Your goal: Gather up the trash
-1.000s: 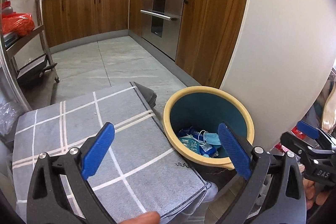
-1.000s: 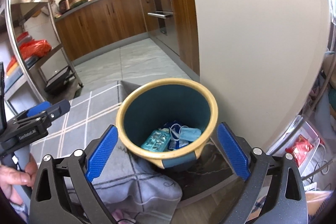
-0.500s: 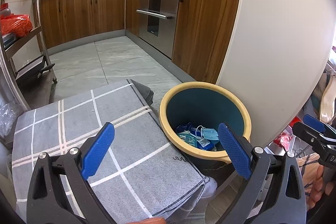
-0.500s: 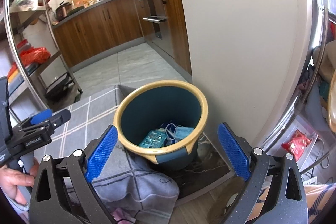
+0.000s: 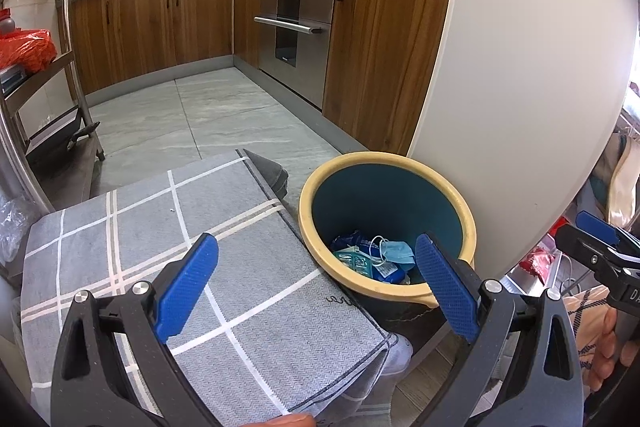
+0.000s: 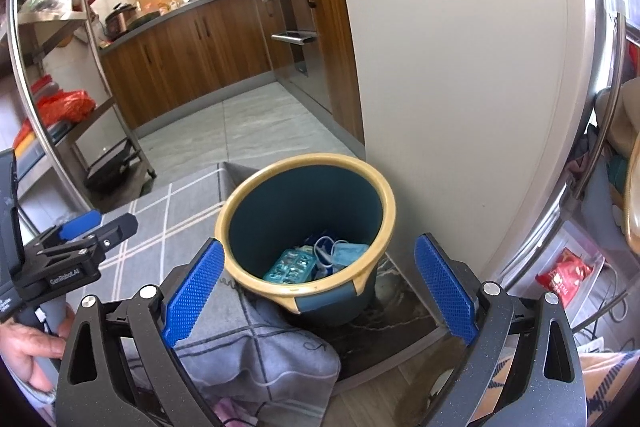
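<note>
A dark teal bin with a yellow rim (image 5: 464, 215) (image 6: 384, 199) stands on the floor against a cream wall. Inside lie a blue face mask (image 5: 398, 253) (image 6: 352, 253), a teal blister pack (image 6: 294, 263) and other blue wrappers. My left gripper (image 5: 316, 287) is open and empty, above a grey checked cloth (image 5: 160, 227) left of the bin. My right gripper (image 6: 316, 287) is open and empty, above and in front of the bin. Each gripper shows at the edge of the other's view.
Wooden kitchen cabinets (image 5: 160, 27) and a steel oven (image 5: 296, 15) line the back. A metal shelf rack (image 6: 52, 75) with a red bag stands at left. Grey floor tiles (image 5: 208, 115) lie beyond the cloth. A red packet (image 6: 564, 271) lies at right.
Both grippers have pulled back and up a little from the bin, so it looks smaller and lower. Both stay open. The bin's contents have not moved.
</note>
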The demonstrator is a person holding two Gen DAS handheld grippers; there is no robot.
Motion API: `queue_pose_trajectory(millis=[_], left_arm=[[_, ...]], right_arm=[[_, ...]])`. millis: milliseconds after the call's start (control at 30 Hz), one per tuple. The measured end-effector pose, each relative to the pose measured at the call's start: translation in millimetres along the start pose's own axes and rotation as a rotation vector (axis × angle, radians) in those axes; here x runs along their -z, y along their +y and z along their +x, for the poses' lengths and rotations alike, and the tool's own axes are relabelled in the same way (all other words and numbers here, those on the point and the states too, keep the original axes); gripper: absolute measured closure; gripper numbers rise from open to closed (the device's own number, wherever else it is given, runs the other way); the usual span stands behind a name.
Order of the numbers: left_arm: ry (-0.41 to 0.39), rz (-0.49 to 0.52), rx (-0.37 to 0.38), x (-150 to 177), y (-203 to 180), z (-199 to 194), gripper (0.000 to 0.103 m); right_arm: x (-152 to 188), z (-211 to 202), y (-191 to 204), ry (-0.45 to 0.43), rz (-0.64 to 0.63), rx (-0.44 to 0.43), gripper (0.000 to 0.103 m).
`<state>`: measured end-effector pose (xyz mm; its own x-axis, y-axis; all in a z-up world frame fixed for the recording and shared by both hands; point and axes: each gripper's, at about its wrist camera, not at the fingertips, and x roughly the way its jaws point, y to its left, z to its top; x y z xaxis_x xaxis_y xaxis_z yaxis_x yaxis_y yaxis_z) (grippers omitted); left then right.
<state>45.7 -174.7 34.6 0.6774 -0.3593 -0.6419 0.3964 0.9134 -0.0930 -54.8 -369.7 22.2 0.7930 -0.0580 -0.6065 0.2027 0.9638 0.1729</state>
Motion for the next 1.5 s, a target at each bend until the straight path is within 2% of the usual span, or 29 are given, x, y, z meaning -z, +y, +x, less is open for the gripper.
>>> queue_pose_trajectory(millis=[1500], left_arm=[[0.012,0.016,0.043,3.1,-6.4,2.1,0.006]], right_arm=[[0.3,-0.3,0.2,0.000,0.001,0.004,0.007]])
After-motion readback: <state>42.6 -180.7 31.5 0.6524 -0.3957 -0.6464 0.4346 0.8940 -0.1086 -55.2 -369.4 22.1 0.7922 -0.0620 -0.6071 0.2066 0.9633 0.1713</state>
